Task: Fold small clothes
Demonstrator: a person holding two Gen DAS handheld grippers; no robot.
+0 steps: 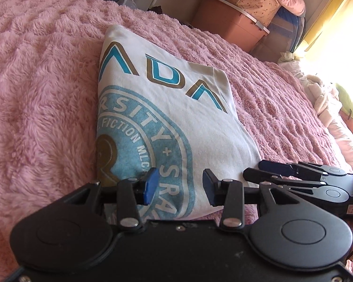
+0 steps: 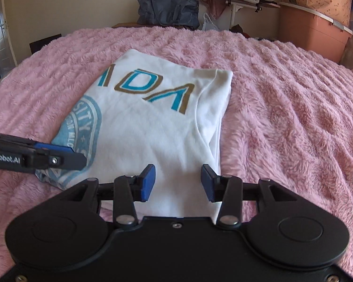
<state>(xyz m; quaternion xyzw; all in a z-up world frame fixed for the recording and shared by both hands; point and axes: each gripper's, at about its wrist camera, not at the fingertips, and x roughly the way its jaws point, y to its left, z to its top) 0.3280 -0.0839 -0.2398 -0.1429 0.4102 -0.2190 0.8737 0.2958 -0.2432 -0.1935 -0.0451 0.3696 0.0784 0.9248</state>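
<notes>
A folded white T-shirt (image 1: pixel 195 122) (image 2: pixel 153 129) with blue and gold lettering and a round blue emblem lies flat on the pink fluffy blanket (image 1: pixel 47 94). My left gripper (image 1: pixel 180 183) stands open over the shirt's near edge, above the emblem, and nothing is pinched between its blue pads. My right gripper (image 2: pixel 178 183) is open too, over the plain white near edge by the shirt's right fold. Each gripper appears in the other's view: the right gripper (image 1: pixel 253 168) at the shirt's near right corner, the left gripper (image 2: pixel 78 156) over the emblem corner.
The blanket (image 2: pixel 294 117) covers the whole bed. Past the far edge are a brown storage box (image 2: pixel 313 33), a dark blue bag (image 2: pixel 169 9) and a small rack. Pale bundled clothes (image 1: pixel 324 101) lie by the bright window on the right.
</notes>
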